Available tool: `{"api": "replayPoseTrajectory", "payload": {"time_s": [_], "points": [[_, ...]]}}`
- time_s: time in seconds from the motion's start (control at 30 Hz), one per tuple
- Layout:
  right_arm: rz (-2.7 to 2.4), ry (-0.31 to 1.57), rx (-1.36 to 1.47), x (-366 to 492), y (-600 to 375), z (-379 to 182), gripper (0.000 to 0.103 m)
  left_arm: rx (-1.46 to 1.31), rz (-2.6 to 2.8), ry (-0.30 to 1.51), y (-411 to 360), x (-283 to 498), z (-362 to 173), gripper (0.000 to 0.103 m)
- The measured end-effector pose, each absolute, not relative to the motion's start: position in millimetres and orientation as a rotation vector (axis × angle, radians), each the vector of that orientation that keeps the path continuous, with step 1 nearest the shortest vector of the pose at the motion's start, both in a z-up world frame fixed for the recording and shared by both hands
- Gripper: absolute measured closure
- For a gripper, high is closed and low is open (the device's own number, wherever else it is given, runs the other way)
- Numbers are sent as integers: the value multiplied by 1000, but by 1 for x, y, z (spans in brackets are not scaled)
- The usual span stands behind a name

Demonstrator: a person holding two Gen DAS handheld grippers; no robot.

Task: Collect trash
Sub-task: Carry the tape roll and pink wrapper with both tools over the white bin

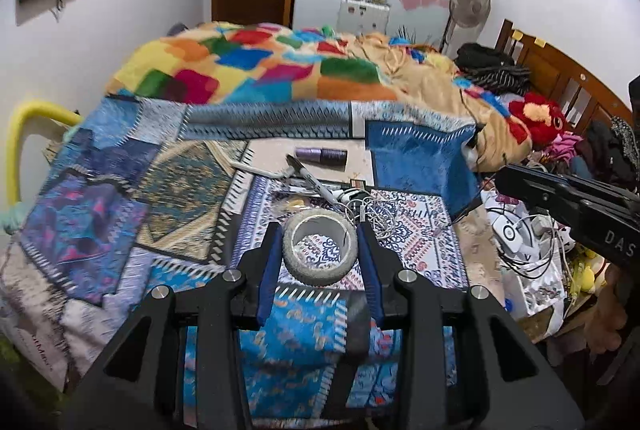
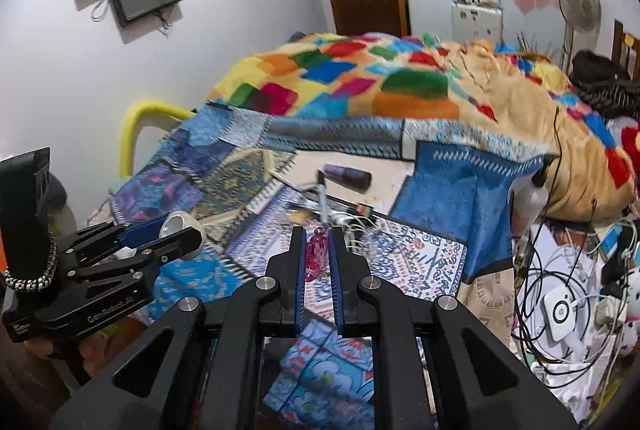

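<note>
1. Left wrist view: my left gripper (image 1: 318, 250) has its fingers pinching a nearly spent tape roll (image 1: 319, 251) across its width, lifted above the patterned bedspread (image 1: 120, 165) so the ring stays level and cannot roll away.
2. Right wrist view: my right gripper (image 2: 318, 258) has its fingers pressed close on a small pink plastic piece (image 2: 317, 257), held upright between the pads; I cannot tell what it is.
3. At 12 o'clock beyond both grips lie a purple tube (image 1: 320, 154), a marker pen (image 1: 310, 179) and tangled white cable (image 1: 366, 205), untouched on the bed.
4. I judge both hands are full, so both pieces need a bin next; none shows in either view.
</note>
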State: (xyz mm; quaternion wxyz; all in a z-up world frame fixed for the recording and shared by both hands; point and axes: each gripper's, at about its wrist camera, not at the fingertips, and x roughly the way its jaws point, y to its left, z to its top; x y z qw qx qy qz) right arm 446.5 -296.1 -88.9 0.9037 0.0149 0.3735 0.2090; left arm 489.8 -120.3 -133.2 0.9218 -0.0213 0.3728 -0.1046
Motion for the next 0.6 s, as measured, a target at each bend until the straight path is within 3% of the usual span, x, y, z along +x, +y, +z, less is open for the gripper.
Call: {"api": "replayPoseTrajectory", "payload": {"time_s": [0.3, 0.6], "points": [[514, 692, -12, 385, -263, -40, 93, -59, -146, 675, -82, 403, -77, 66], [618, 651, -68, 328, -215, -20, 93, -81, -50, 636, -32, 320, -59, 66]]}}
